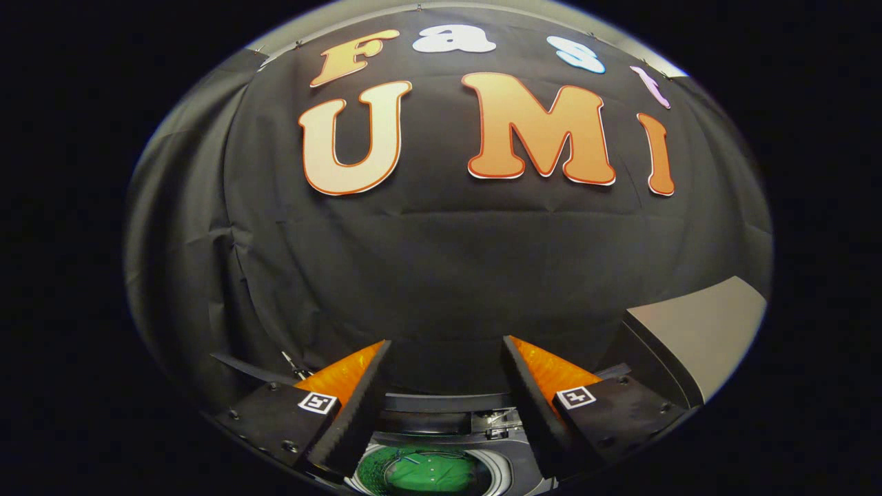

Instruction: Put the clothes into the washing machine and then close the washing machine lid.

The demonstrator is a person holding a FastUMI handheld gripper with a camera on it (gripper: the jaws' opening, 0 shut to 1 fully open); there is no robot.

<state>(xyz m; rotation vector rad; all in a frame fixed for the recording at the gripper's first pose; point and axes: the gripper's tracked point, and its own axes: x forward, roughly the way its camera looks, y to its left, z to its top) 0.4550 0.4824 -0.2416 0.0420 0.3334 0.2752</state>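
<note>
A: Clothes (428,474) — a green garment lies down inside the washing machine's drum (497,475), at six o'clock from the gap between the jaws, low and close under them.

B: And the jaws themselves?

A: Spread wide apart, nothing between them. The gripper (446,355) points level at the black cloth wall (441,275), which stands beyond the fingertips at twelve o'clock. Neither finger (358,406) touches the garment or the machine.

B: Is the washing machine (448,413) open?

A: The drum mouth is uncovered — the green cloth shows straight through it, ringed by a pale rim. A dark curved edge of the machine's top runs across between the two fingers, just above the opening.

B: The lid (696,331)?

A: A grey slanted panel stands raised at about three o'clock from the right finger, just beside it and beyond. It looks like the lid tipped up, though its hinge is hidden behind the finger.

B: Anything else on the left?

A: A thin dark strip at nine o'clock from the left finger; I cannot tell what it is.
</note>
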